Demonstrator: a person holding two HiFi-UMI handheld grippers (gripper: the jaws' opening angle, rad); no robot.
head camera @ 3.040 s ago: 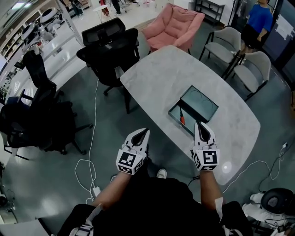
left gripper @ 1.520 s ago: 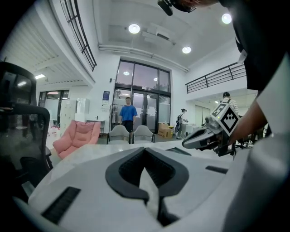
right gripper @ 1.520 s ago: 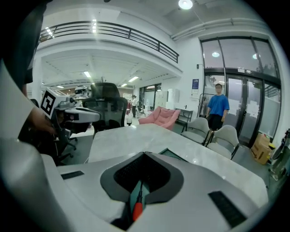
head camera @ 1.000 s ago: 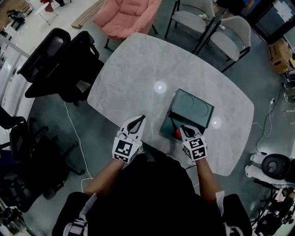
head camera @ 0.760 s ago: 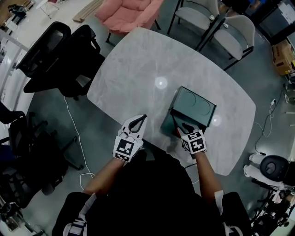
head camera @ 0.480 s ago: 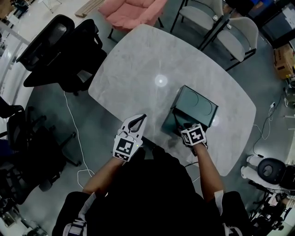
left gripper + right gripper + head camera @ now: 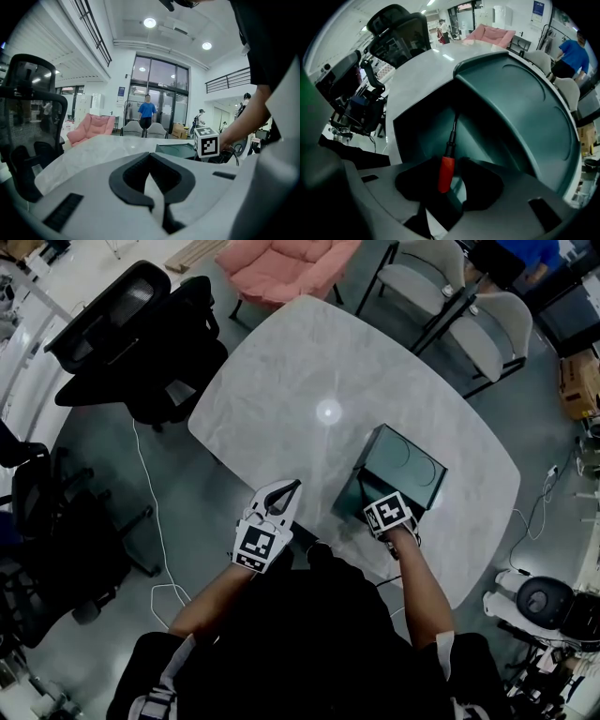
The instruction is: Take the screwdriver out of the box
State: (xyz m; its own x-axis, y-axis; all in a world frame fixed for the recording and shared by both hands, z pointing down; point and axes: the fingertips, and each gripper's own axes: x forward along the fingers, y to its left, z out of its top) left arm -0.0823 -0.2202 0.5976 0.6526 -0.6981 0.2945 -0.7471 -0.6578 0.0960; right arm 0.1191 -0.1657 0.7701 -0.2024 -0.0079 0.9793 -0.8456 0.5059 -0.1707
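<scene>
Screwdriver, red plastic handle on a black metal shaft (image 7: 447, 159): in the box, not yet lifted out.

1. Surface, pale marbled oval tabletop (image 7: 300, 362). It carries the box near its edge on the person's side and is bare on the box's far and left sides.

2. Box, dark green, rectangular and open-topped (image 7: 412, 460). It sits flat on the surface, its near wall under the right gripper.

3. Right gripper, white body with a square-marker cube (image 7: 379, 501).
   - Change: a second ago it hung over the box's near wall, jaws spread, with the red handle showing beside it. It has since tipped forward and down into the box, and the cube now covers the handle in the head view.
   - Pose: forearm stretched toward the box, wrist pitched nose-down over the near wall.
   - Jaws: drawn in on either side of the red handle and apparently clasping it.
   - Judgement: the reach is done and the grasp looks made, so only the lift clear of the box remains.

4. Left gripper, matching white body (image 7: 289, 489). It sits left of the box, well apart from it and at the surface's edge, unmoved over the last second. The forearm is bent and the gripper held level. Jaws are clenched on nothing.

5. The screwdriver's shaft runs from the handle deeper into the box, along the inner wall.
</scene>
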